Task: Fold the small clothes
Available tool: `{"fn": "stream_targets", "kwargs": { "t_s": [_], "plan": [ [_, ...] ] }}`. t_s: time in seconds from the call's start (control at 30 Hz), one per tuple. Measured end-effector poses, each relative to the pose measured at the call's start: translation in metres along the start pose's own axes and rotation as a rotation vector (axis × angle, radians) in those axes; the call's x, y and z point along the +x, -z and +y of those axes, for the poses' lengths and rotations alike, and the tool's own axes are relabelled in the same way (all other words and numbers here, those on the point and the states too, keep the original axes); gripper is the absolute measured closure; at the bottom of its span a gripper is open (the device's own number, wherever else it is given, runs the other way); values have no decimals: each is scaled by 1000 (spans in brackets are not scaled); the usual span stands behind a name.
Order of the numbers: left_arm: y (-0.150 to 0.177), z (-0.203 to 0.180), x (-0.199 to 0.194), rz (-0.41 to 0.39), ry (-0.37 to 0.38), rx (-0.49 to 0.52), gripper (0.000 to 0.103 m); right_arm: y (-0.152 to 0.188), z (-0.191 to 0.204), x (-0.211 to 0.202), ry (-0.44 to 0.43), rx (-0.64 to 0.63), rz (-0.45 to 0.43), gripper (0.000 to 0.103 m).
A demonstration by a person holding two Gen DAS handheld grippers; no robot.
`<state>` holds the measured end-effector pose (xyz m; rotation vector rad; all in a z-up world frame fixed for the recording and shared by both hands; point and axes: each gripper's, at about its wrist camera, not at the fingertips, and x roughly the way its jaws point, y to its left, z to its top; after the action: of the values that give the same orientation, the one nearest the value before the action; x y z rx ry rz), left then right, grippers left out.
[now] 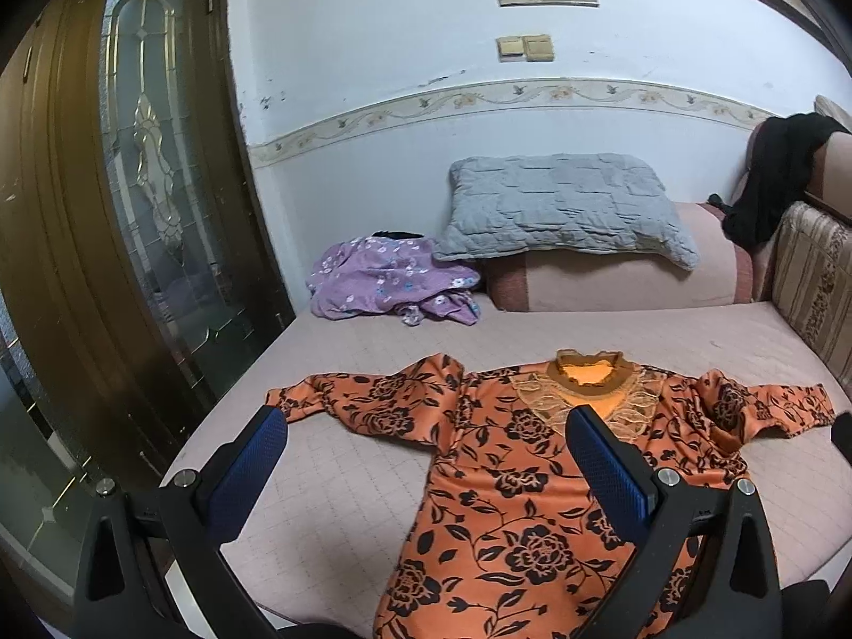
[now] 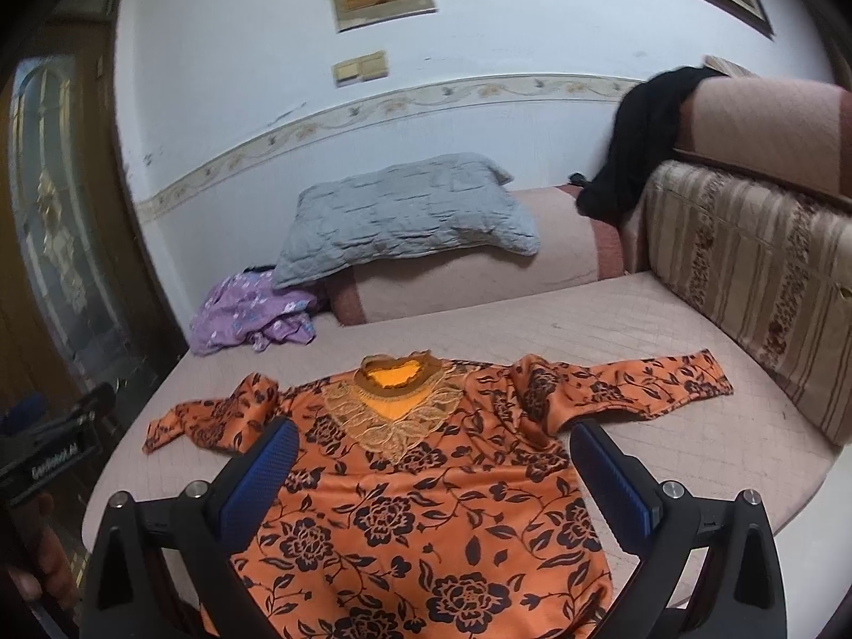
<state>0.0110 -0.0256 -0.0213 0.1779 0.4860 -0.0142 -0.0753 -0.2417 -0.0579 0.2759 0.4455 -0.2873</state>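
Orange satin-like blouse (image 1: 511,506) with black roses lies flat on the quilted pink bed (image 1: 341,479), collar at 12 o'clock, hem at 6, long axis running away from both tongs, sleeves out to 9 and 3. Left tongs (image 1: 426,452) hang spread wide and empty, over the 9 o'clock sleeve side; right tongs (image 2: 434,458) likewise wide and empty, over the chest. Each looks nearest its own sleeve. Lace yoke (image 2: 394,420) looks stiffer; the rest is thin and limp.
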Motion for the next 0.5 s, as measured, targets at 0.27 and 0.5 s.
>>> {"fn": "stream_targets", "kwargs": {
  "t_s": [0.27,0.5],
  "plan": [
    [4,-14,6,24,18,36,0,3,-39,10,41,83,24,0],
    [1,-25,27,43,32,42,0,3,-70,33,68,164,68,0]
  ]
}}
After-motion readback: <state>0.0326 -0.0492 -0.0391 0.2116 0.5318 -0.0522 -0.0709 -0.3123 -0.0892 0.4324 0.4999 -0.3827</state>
